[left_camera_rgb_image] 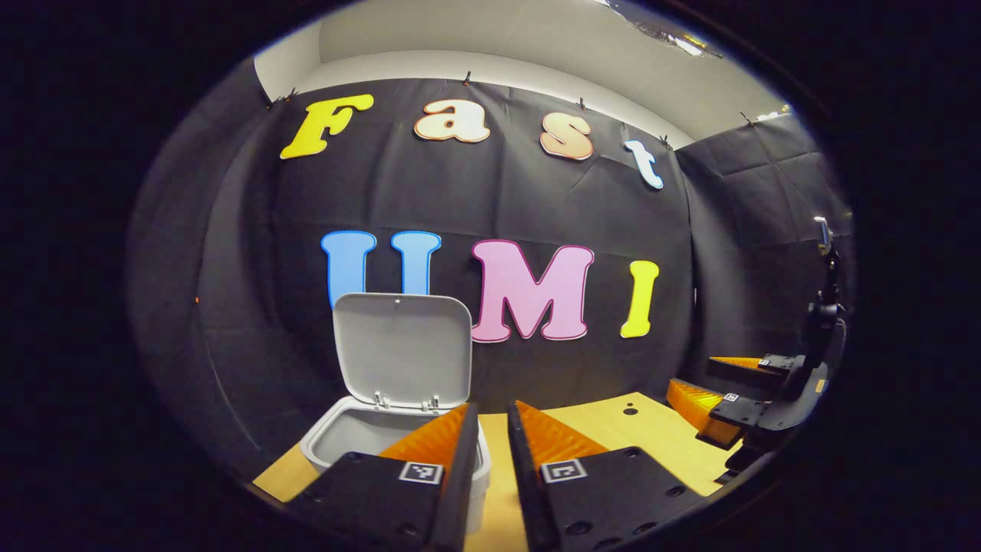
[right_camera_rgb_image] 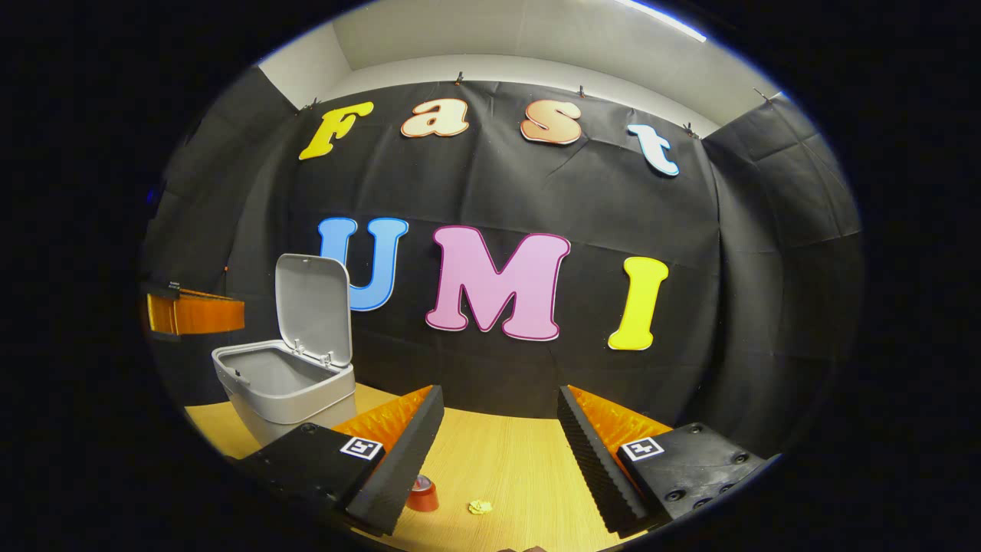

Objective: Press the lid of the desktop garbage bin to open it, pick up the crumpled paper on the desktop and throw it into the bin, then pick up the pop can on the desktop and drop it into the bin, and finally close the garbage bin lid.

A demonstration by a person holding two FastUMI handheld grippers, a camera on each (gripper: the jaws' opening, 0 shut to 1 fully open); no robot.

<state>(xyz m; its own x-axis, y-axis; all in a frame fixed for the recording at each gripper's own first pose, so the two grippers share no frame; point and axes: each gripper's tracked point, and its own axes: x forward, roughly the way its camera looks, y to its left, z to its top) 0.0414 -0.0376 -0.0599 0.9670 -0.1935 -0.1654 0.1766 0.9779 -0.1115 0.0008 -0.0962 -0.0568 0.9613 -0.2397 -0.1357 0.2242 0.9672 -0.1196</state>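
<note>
Grey plastic bin (right_camera_rgb_image: 287,395) lid (right_camera_rgb_image: 314,307) upright; left hand-held gripper (left_camera_rgb_image: 493,418) nearly together, right hand-held gripper (right_camera_rgb_image: 500,402) apart.

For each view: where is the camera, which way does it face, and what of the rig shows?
Left gripper view: rides the left gripper, facing the booth wall over the open bin; own fingers nearly together, right gripper at right.
Right gripper view: rides the right gripper, facing the wall; fingers apart above the can and paper.
Shared: bin, table, wall.

Black cloth wall (right_camera_rgb_image: 736,253), wooden table (right_camera_rgb_image: 506,452)
</note>
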